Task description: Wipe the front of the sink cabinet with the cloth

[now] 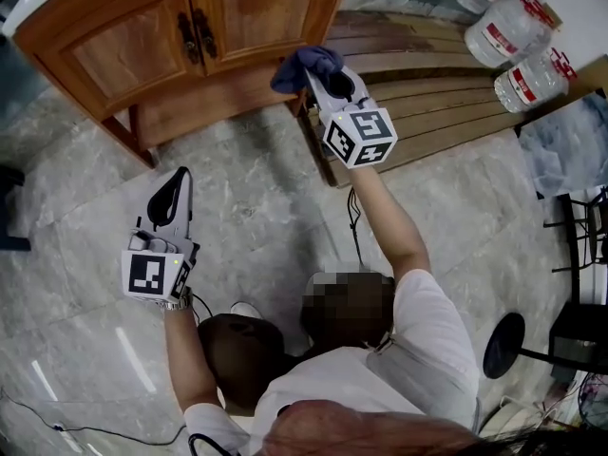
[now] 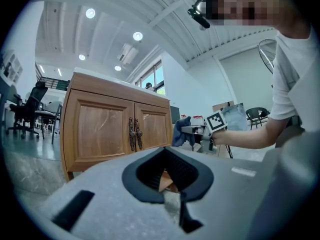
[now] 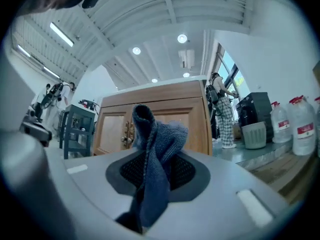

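Two grippers: each is held in one of the person's hands, the left gripper (image 1: 174, 198) low over the floor (image 1: 237, 217) and the right gripper (image 1: 334, 82) stretched out towards the cabinet.
Left gripper jaws: pressed together at the tips in the left gripper view (image 2: 167, 186), with nothing between them; only a small gap behind the tips shows floor and wood through it.
Right gripper jaws: pinched on the cloth (image 3: 152, 154), which rises in a bunched fold between the pads (image 3: 155, 181) and hangs down in front of them.
Cloth: dark blue and crumpled (image 1: 304, 65), held at the lower right corner of the cabinet front; whether it touches the wood cannot be told. From the left gripper view it (image 2: 182, 131) sits just beside the cabinet's right edge.
Sink cabinet: brown wood with two panelled doors (image 1: 142, 46), both closed, and a pair of dark metal handles (image 1: 195, 34) where the doors meet; it stands on short legs. The right gripper looks straight at its front (image 3: 195, 119).
Left gripper position: well apart from the cabinet (image 2: 105, 129), pointing towards it.
Floor: grey marbled tiles.
Beside the cabinet: a slatted wooden platform (image 1: 427, 103) with large water bottles (image 1: 518, 36) on it, red labels showing.
Background: another person in checked trousers (image 3: 222, 109) stands past the cabinet's right side.
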`<action>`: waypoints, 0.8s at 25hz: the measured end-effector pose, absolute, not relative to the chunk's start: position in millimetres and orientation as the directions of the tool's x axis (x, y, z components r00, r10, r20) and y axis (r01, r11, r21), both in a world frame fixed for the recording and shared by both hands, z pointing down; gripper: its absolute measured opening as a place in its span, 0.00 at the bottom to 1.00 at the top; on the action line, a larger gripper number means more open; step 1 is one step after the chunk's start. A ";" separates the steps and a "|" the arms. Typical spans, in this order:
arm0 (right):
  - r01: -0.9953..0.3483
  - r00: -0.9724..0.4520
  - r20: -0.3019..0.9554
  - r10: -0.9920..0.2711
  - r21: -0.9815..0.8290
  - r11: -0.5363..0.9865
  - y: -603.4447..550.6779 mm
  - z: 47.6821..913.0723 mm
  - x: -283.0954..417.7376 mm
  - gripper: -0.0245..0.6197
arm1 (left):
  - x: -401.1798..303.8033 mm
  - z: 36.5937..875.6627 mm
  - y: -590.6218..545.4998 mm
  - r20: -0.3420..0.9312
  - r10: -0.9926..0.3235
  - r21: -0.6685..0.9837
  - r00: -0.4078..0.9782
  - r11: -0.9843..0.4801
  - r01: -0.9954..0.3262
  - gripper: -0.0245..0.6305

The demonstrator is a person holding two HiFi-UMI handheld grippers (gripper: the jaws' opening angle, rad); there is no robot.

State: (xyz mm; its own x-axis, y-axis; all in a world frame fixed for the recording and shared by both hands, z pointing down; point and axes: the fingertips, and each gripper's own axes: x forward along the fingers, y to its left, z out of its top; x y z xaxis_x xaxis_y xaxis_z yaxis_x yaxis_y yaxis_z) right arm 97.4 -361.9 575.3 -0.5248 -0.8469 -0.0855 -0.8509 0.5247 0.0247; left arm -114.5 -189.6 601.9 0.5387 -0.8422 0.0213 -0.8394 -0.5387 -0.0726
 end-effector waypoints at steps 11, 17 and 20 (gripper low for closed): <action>-0.704 -0.709 -0.054 -0.703 0.119 0.701 -257.5 560.2 44.6 0.20 | -105.2 586.7 -177.0 -0.003 -0.827 -0.088 0.563 -0.560 -0.823 0.04; -0.682 -0.727 -0.031 -0.686 0.146 0.716 -243.6 573.0 42.4 0.20 | -95.2 578.9 -178.5 0.005 -0.823 -0.092 0.568 -0.566 -0.819 0.04; -0.682 -0.727 -0.021 -0.686 0.128 0.720 -244.5 584.3 49.4 0.20 | -95.3 585.6 -183.9 0.041 -0.827 -0.092 0.560 -0.562 -0.822 0.04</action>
